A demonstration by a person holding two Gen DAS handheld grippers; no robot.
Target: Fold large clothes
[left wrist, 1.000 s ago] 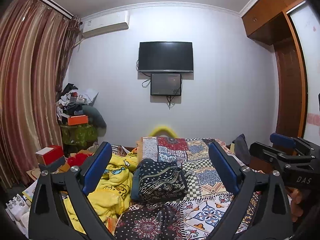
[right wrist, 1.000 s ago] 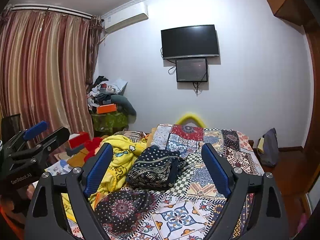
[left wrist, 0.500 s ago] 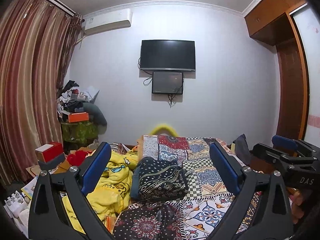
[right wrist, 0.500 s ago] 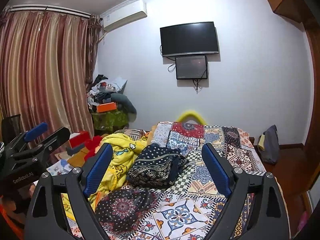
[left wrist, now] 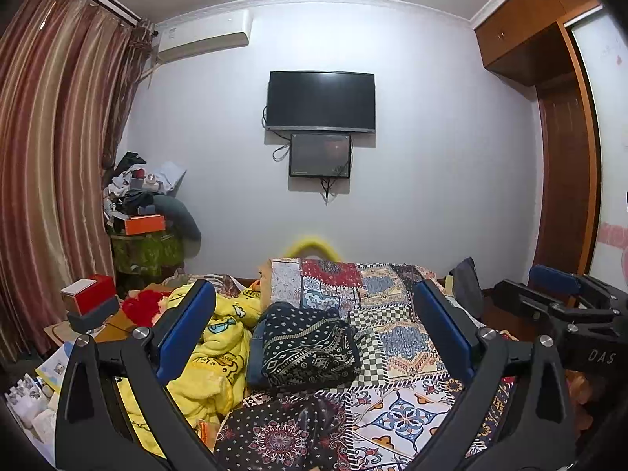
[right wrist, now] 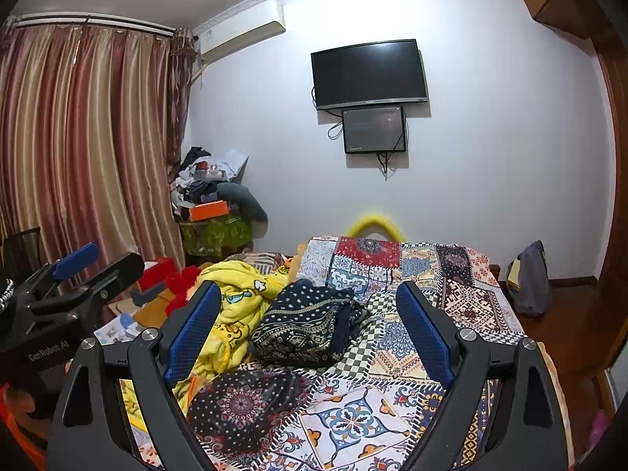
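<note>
Overhead-ish, both grippers held above the near end of the bed (left wrist: 408,357), cameras facing the far wall. Left gripper (left wrist: 314,329): blue-padded fingers (left wrist: 184,333) spread wide, nothing between them. Right gripper (right wrist: 310,325): same, fingers (right wrist: 426,333) far apart, holding nothing. Each gripper shows at the edge of the other's view (right one at the right edge of the left view, left one at the left edge of the right view).

Clothes on the patchwork bedspread (right wrist: 392,400):
- dark navy patterned garment (left wrist: 306,345), loosely bunched, lying mid-bed; it appears framed between the fingers in both views, but well beyond the tips, not touched.
- dark red-and-black mandala-print cloth (right wrist: 243,408), crumpled, nearer the camera, just in front of the navy one.
- yellow cartoon-print blanket (left wrist: 212,353), heaped along the left side of the bed, touching the navy garment's left edge.

Surroundings: wall-mounted TV (left wrist: 320,100) with a smaller screen (left wrist: 320,155) just beneath; air conditioner (left wrist: 204,39) upper left; striped curtains (right wrist: 78,149) on the left; a cluttered stand (left wrist: 145,212) in the corner beside them; wooden wardrobe (left wrist: 549,137) on the right.
</note>
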